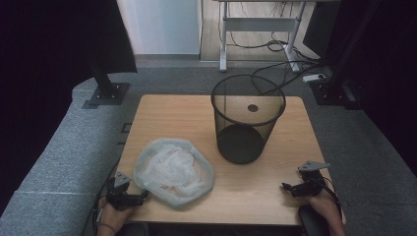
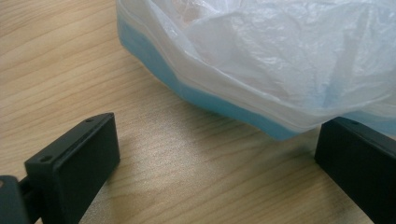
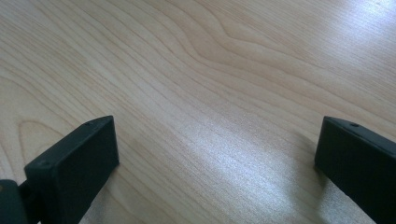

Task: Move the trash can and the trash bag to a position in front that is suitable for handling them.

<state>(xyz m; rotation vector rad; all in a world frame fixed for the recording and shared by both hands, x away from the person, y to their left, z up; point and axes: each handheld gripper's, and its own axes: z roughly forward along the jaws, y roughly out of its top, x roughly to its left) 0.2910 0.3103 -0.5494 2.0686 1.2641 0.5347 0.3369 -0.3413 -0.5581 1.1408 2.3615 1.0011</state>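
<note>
The left gripper point(image 1: 140, 196) rests wide apart, the plastic bag's point(image 1: 173, 169) blue rim just ahead, overlapping one jaw; the right gripper point(image 1: 286, 186), also gaping, faces bare tabletop point(image 1: 275, 196) beside the wire bin point(image 1: 247, 118)

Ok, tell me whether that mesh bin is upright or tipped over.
Upright. The black mesh bin stands on its base on the wooden table, open rim facing up, and its inside looks empty.

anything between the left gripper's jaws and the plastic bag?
Nothing but bare wood. In the left gripper view the left gripper stands open just short of the plastic bag, with only table in the gap.
</note>
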